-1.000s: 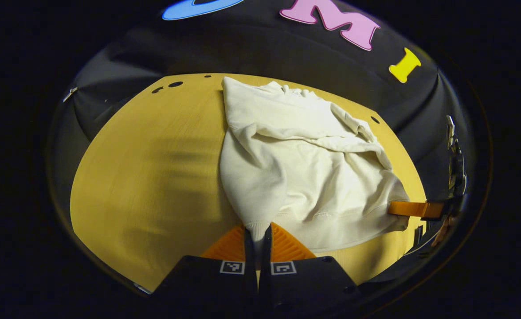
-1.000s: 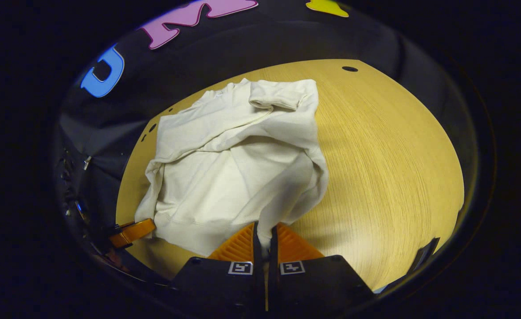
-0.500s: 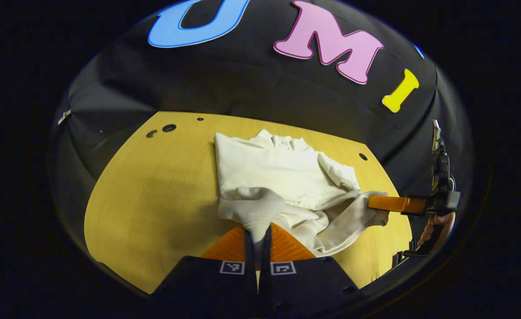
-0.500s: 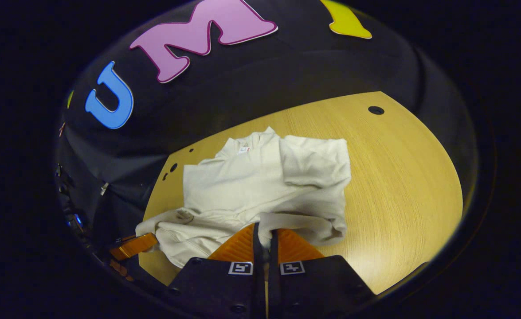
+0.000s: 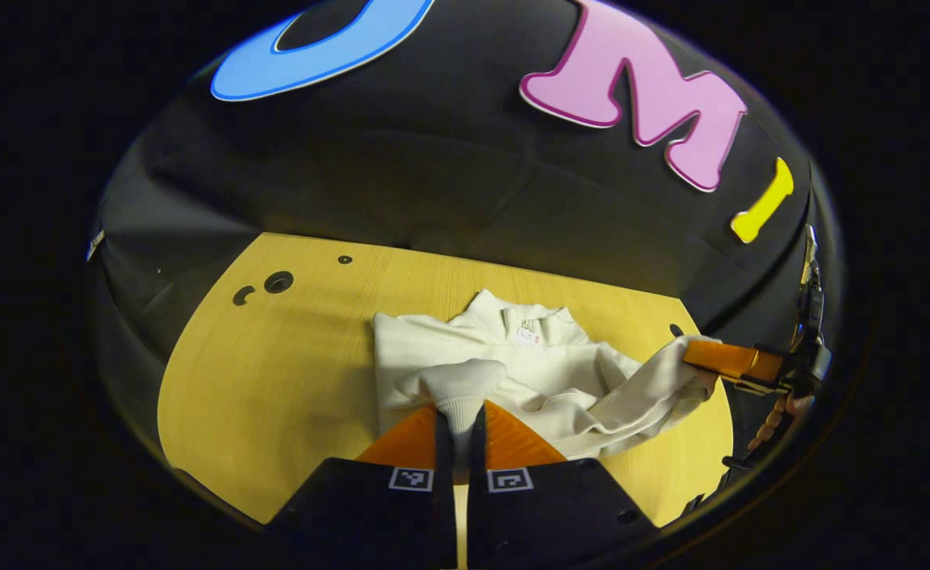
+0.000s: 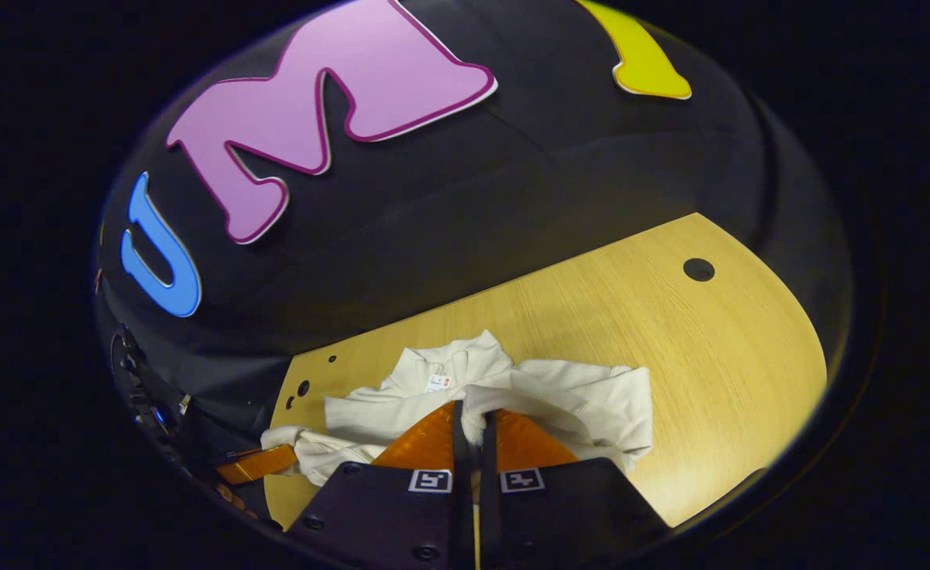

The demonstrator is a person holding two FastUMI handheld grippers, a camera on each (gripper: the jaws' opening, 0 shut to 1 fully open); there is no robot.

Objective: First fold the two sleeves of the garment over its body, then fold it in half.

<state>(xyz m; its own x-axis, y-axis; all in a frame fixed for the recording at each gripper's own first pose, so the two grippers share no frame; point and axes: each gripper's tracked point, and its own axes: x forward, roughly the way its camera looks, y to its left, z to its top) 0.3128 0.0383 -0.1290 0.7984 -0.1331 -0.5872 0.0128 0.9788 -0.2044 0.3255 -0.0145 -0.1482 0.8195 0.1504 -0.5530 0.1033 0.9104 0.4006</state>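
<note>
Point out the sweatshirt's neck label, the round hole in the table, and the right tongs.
neck label [image 5: 526, 337]: left gripper view, inside the collar.
round hole [image 6: 698, 269]: right gripper view, its centre.
right tongs [image 6: 472, 423]: right gripper view, between the fingertips pinching the sweatshirt [image 6: 591, 400].

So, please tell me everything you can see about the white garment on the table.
The garment is cream-white, soft knit cloth with a collar and a small tag at the neck. It lies rumpled on the wooden table, its near edge lifted toward the collar. The left hand-held gripper and the right hand-held gripper each pinch that edge.
</note>
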